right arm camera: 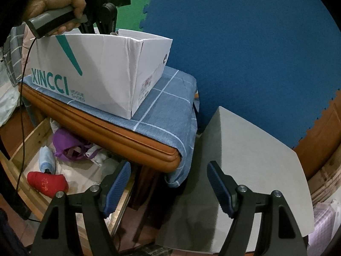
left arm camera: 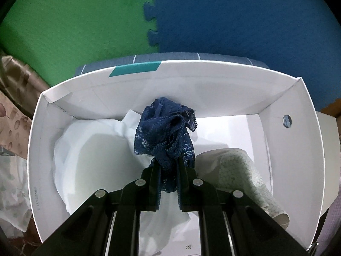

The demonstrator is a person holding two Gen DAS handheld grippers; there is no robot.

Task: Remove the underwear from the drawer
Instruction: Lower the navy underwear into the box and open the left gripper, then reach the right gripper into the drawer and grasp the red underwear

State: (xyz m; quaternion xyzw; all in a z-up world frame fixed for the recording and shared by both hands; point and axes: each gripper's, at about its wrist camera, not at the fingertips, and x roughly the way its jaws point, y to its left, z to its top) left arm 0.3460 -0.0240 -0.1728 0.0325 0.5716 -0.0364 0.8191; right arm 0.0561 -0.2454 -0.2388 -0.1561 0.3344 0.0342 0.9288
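Navy lace underwear (left arm camera: 165,132) hangs clenched in the left gripper (left arm camera: 167,164) over the white box (left arm camera: 213,79). Right gripper (right arm camera: 169,183), jaws released and empty, hovers below the box, beside the drawer (right arm camera: 32,147).

Dim, soft shadows, fisheye-bent edges, slight blur

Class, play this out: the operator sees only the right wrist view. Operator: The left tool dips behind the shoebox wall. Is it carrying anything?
Observer: Yes. The left tool is shut on navy lace underwear, inside the shoebox.
Operator: Is the box otherwise bare?
Observer: No. A white garment lies on its left side.
Operator: Anything on the right?
Observer: A pale patterned garment lies there, apart from the lace.
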